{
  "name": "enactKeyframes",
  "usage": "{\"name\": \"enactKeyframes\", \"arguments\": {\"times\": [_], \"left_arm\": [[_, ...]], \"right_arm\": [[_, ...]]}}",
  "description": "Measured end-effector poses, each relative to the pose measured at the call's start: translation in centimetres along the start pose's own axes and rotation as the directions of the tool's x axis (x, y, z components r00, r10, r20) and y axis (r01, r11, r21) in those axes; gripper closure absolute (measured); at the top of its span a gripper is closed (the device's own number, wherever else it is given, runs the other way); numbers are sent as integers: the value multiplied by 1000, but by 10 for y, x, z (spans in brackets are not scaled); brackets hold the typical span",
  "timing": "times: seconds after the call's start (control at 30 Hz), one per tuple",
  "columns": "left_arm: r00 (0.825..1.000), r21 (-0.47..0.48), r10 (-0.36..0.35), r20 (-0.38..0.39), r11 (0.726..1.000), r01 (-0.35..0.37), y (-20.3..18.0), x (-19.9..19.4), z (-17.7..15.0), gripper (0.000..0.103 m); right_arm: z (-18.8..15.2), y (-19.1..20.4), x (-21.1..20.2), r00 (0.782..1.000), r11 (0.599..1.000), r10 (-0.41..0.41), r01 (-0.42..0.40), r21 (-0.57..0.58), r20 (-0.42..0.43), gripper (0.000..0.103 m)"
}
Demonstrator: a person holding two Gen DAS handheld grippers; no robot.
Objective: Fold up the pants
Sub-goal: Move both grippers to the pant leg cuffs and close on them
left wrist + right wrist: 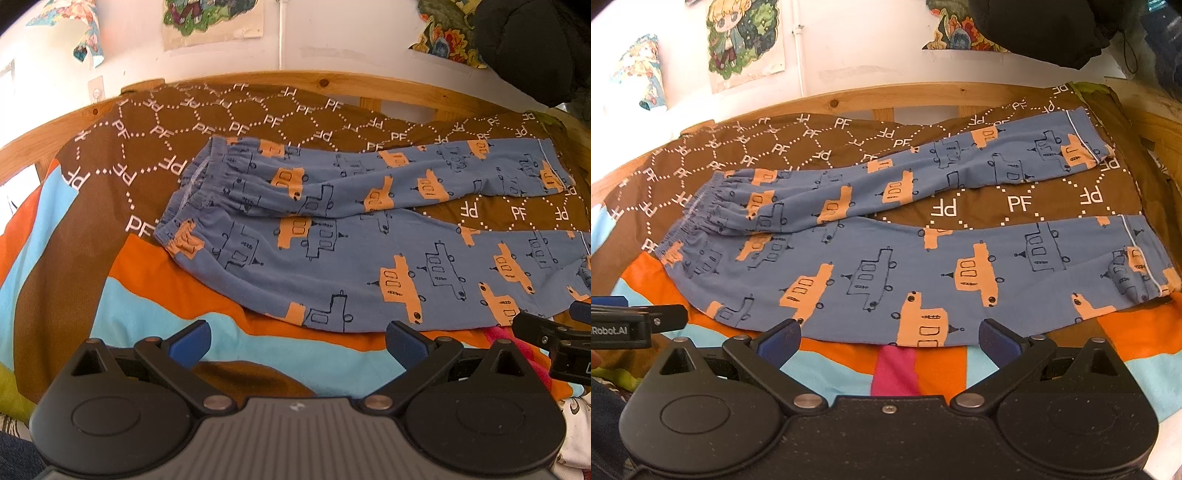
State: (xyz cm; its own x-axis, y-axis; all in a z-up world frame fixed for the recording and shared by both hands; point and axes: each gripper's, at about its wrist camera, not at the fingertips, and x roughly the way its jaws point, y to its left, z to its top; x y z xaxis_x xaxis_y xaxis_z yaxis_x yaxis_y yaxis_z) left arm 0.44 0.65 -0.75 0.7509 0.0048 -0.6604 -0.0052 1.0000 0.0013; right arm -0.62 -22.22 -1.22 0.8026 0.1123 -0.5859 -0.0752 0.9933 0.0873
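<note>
Blue pants (332, 236) (886, 254) printed with orange and outlined cars lie flat on the bedspread, waistband at the left, both legs running right and spread apart in a V. My left gripper (297, 341) hovers open just short of the near leg's lower edge, nothing between its blue pads. My right gripper (890, 339) is open too, beside the same edge further right, also holding nothing. Each gripper shows at the edge of the other's view: the right gripper (554, 339) and the left gripper (635, 325).
The bedspread (110, 155) is brown with white PF lettering, with orange, light-blue and pink bands near me (894, 369). A wooden bed frame (295, 79) runs along the far side against a white wall with posters (746, 40). A dark garment (1034, 29) hangs top right.
</note>
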Motion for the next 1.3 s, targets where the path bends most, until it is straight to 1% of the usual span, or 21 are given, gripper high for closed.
{"name": "enactKeyframes", "arguments": {"times": [0.1, 0.17, 0.23, 0.33, 0.4, 0.5, 0.57, 0.63, 0.73, 0.77, 0.83, 0.9, 0.97, 1.0, 1.03, 1.1, 1.17, 1.2, 1.23, 1.27, 1.3], "left_arm": [[999, -29, 3, -52, 1000, -4, 5, 8, 5, 0], [998, -44, -13, -64, 999, 10, 10, 12, 14, 0], [998, -53, -38, -49, 998, 35, 16, 13, 29, 0], [998, -45, -61, 7, 997, 62, 25, 13, 58, 0], [996, -17, -77, 50, 997, 78, 32, 16, 82, 0], [992, 72, -79, 99, 995, 72, 38, 27, 126, 0], [990, 139, -81, 116, 988, 64, 39, 40, 157, 0], [990, 187, -91, 111, 980, 69, 37, 59, 186, 0], [989, 211, -130, 70, 971, 113, 34, 95, 222, 0], [988, 212, -144, 52, 969, 130, 33, 109, 230, 0], [983, 231, -186, 4, 956, 180, 29, 142, 245, 0], [973, 292, -222, -71, 928, 232, 23, 175, 257, 0], [961, 366, -239, -137, 889, 273, 18, 201, 261, 0], [956, 414, -243, -166, 862, 291, 17, 214, 263, 0], [952, 447, -242, -187, 842, 302, 16, 223, 263, 0], [945, 487, -232, -232, 813, 319, 17, 239, 265, 0], [937, 502, -217, -275, 799, 332, 21, 254, 268, 5], [931, 500, -210, -299, 797, 340, 23, 261, 269, 10], [923, 492, -205, -325, 798, 350, 26, 267, 270, 15], [912, 477, -205, -354, 799, 365, 29, 275, 272, 17], [901, 457, -209, -380, 804, 380, 32, 280, 273, 23]], "right_arm": [[10, 2, 5, 1000, 1000, 4, -4, -25, -8, 1], [24, -2, 9, 998, 999, 43, -44, -23, -35, 1], [44, -6, 13, 995, 995, 90, -92, -41, -49, 1], [86, -11, 17, 989, 980, 134, -142, -140, -65, 1], [121, -11, 22, 980, 952, 166, -188, -242, -107, 1], [171, -9, 33, 969, 896, 167, -227, -382, -184, 1], [207, -8, 49, 950, 871, 175, -272, -409, -259, 1], [237, -9, 72, 924, 853, 213, -335, -400, -319, 1], [263, -15, 110, 897, 826, 280, -407, -389, -343, 1], [268, -19, 120, 893, 821, 302, -422, -385, -335, 1], [275, -28, 143, 893, 818, 306, -424, -389, -331, 1], [280, -32, 163, 894, 800, 288, -422, -427, -343, 1], [283, -37, 187, 902, 798, 267, -404, -448, -338, 1], [286, -41, 200, 899, 801, 267, -407, -439, -346, 1], [289, -44, 214, 892, 801, 277, -420, -428, -357, 1], [293, -47, 239, 886, 790, 286, -434, -434, -365, 3], [297, -47, 263, 885, 782, 275, -433, -449, -375, 11], [300, -47, 275, 884, 777, 266, -432, -457, -384, 14], [301, -47, 286, 879, 769, 268, -442, -462, -395, 20], [302, -47, 294, 873, 760, 271, -453, -466, -406, 29], [304, -47, 302, 866, 752, 271, -463, -469, -421, 32]]}}
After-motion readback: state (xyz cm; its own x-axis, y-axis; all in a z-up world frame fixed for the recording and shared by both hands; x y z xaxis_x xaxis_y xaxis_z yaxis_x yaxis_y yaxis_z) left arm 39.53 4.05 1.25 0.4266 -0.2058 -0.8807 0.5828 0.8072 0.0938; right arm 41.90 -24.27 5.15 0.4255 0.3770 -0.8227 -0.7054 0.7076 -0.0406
